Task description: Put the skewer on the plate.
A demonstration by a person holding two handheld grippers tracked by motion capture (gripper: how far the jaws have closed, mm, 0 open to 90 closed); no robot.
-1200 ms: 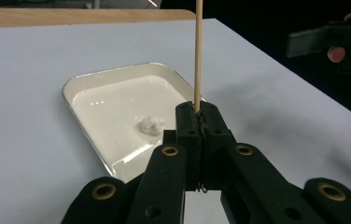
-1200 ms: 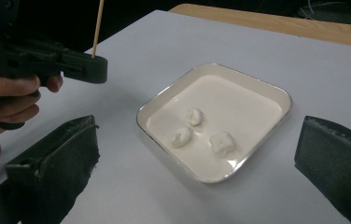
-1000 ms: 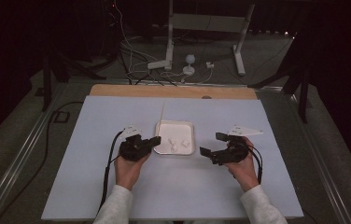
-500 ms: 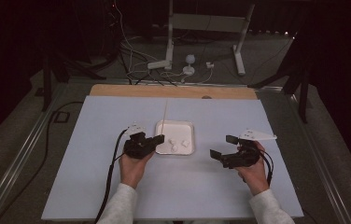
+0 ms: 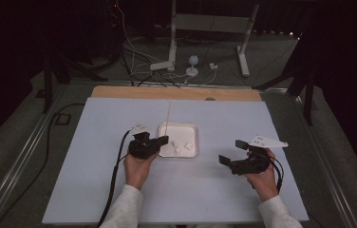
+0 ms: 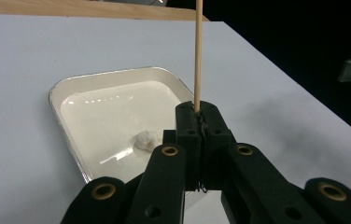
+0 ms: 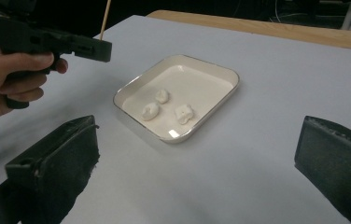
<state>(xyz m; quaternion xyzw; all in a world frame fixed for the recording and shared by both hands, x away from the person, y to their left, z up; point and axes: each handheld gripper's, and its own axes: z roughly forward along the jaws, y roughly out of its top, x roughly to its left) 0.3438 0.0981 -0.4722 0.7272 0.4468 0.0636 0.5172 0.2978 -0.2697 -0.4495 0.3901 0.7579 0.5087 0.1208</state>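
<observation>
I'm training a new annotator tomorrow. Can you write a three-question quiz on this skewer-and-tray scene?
1. True or false: the left tongs are shut on the wooden skewer.
2. How many white lumps lie in the tray? A) one B) three C) five
3. Fill in: the right tongs stand ____, holding nothing, and are apart from the tray.

Key: 1 true, the skewer rises upright from between the closed jaws. 2 B, three lumps show in the right gripper view. 3 open, with the jaws spread wide to either side of that view.
</observation>
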